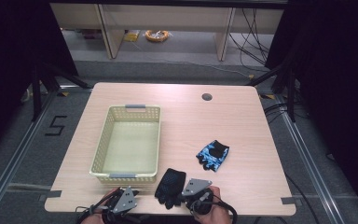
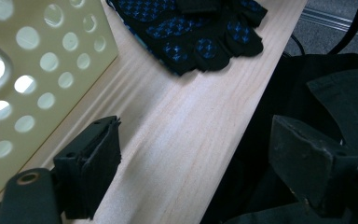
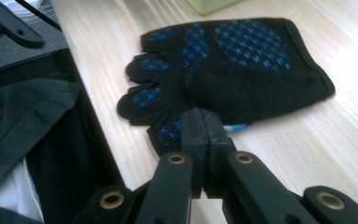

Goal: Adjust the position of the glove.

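A person stands at the near edge of a light wood bench [image 1: 177, 100], a hand-held gripper in each hand, forearms coming in from below. The right hand-held gripper [image 3: 204, 126] has its jaws pressed together, and they seem to pinch the edge of a black glove [image 3: 242, 70] w/ blue dotted grip print; a thin blue-white strip pokes out just beside the pads, prob. a tag or seam. The glove lies flat at the front of the bench, fingers pointing toward the person, so the near edge is the easiest bit to nip. From above, the same black glove [image 1: 170, 186] sits between the two tools, just right of a pale yellow perforated basket [image 1: 103, 140], which is empty and stands close by at the left; it looks like the intended drop spot, hence the short carry. The left hand-held gripper [image 2: 193, 158] is spread wide, nothing between its jaws, hovering low over the bench edge next to the basket wall [image 2: 37, 70], likely waiting or ready to steady things. A second glove, blue and black patterned [image 1: 213, 155], lies apart to the right, mid-bench, untouched. Beyond the bench: grey floor, cables, pale shelving legs.
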